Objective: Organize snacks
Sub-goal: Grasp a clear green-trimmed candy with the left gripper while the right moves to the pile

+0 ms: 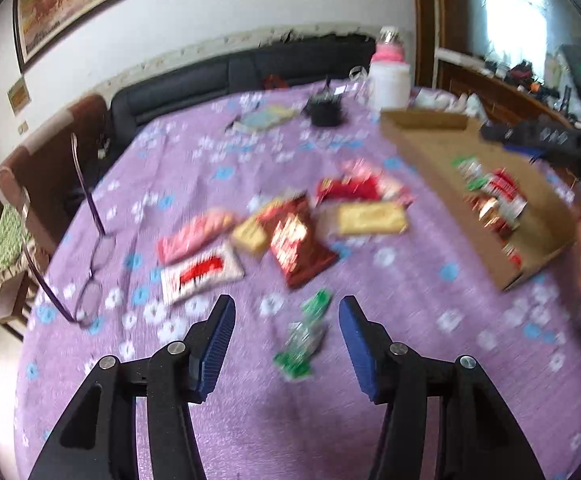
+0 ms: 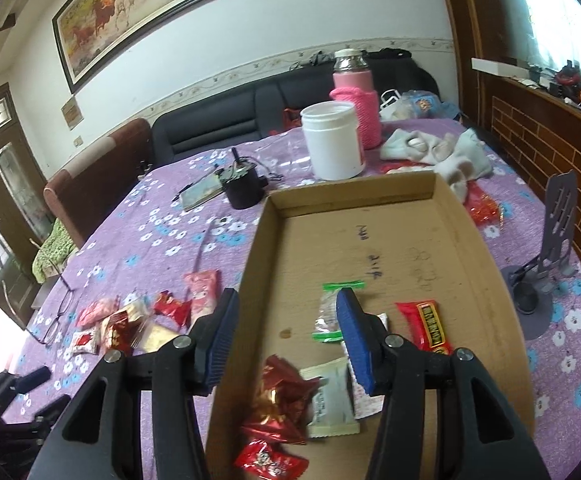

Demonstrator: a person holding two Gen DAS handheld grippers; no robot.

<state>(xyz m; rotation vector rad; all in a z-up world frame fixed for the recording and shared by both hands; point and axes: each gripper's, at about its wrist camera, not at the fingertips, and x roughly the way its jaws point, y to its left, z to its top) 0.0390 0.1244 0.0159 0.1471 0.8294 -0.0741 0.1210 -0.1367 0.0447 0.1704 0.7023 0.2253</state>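
Counter under purple floral cloth. Box holds several snacks; more lie loose left of it. Green-ended packet between left claw pads, untouched. Both claws part-open, empty; right claw over box.

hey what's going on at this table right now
A person with a gripper in each hand is sorting snacks into a cardboard box. Several packets already lie in it, including a red bar and a green-edged packet. The right gripper hangs open over the box, holding nothing. The left gripper is open above a green candy on the purple tablecloth, not gripping it. More snacks wait loose beyond it.
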